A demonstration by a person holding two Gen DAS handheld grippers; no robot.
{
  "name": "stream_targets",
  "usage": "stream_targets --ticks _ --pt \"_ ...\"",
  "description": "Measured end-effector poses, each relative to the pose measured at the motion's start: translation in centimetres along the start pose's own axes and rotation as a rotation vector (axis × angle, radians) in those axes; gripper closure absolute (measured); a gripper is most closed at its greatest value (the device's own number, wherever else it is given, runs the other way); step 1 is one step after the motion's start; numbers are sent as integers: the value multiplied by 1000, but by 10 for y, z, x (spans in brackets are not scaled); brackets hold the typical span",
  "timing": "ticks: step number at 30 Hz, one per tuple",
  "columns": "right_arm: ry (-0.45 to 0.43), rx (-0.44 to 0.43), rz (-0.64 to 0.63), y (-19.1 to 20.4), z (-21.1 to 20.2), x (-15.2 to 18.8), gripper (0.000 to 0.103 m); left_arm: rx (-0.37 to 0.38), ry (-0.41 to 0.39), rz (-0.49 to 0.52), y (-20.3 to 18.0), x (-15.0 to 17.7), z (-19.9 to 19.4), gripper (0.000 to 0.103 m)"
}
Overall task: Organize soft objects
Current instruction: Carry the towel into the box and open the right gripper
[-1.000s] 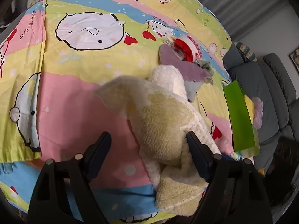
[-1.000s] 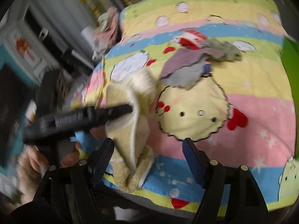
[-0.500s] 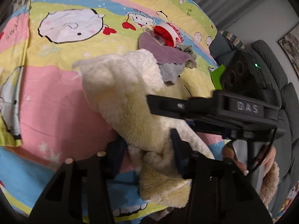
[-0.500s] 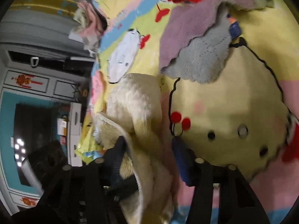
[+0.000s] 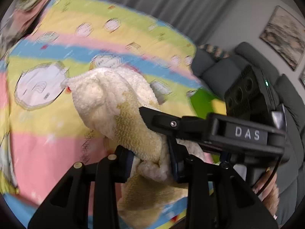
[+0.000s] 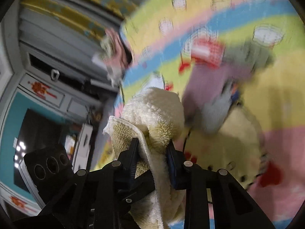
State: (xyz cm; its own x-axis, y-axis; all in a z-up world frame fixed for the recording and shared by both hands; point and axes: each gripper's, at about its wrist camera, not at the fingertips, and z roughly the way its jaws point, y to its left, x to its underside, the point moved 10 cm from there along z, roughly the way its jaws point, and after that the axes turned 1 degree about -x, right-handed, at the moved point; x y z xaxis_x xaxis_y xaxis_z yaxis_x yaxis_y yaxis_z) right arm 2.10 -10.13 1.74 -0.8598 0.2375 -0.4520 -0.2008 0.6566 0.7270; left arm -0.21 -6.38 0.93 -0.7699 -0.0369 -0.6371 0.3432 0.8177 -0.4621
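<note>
Two-gripper grasp on a soft item. The left gripper (image 5: 152, 159) is clenched on the cream towel (image 5: 114, 103); its jaws have just been closing, from wide open with the towel lying loosely between them to pads pressed into a bunched fold. The right gripper (image 6: 152, 156) has likewise just been closing and now pinches a hemmed edge of the same towel (image 6: 152, 114), where a second ago that edge hung beside its open jaws. Ahead of both sets of jaws the towel bulges upward, apparently lifted clear of the striped cartoon bedsheet (image 5: 57, 133). Beyond the right jaws, a blurred pile of purple and grey cloths (image 6: 219, 87) remains on the sheet. With two points secured, the towel is judged ready to be spread or folded; the rest of the pile is untouched.
</note>
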Motion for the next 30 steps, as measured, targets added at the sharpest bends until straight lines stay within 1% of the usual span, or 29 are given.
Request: stream_targets --ticks 4,6,7,8,9,10,12,14,17,21,24,28,30 --pt "-184 6 -19 5 -60 -27 73 86 -66 69 -51 -29 1 72" --pt "-276 24 -30 3 -95 -40 73 119 -100 142 -83 -41 3 72" --pt "-337 45 -31 0 -117 -46 73 135 -112 177 -99 -45 6 72" --pt "-377 60 -25 -3 -133 -50 73 161 -120 211 -116 -50 10 72" --pt "-416 75 -17 -7 -149 -53 73 197 -118 239 -134 -54 15 72" --pt "-475 95 -1 -14 -171 -56 73 235 -112 260 -152 -56 20 72" --pt "-544 119 25 -23 -199 -58 73 298 -104 303 -180 -58 29 72" --pt "-613 162 53 -35 -228 -59 73 361 -90 350 -211 -57 38 72" --pt "-682 245 92 -53 -263 -56 73 441 -46 392 -248 -52 59 72" --pt "-760 309 167 -82 -299 -50 73 525 9 428 -287 -40 82 72" --pt "-784 371 220 -102 -314 -46 73 581 61 440 -308 -29 98 72" --pt "-779 428 290 -134 -328 -42 73 623 137 436 -327 -13 114 72" --pt "-784 454 310 -142 -336 -38 73 642 169 439 -336 -5 122 72"
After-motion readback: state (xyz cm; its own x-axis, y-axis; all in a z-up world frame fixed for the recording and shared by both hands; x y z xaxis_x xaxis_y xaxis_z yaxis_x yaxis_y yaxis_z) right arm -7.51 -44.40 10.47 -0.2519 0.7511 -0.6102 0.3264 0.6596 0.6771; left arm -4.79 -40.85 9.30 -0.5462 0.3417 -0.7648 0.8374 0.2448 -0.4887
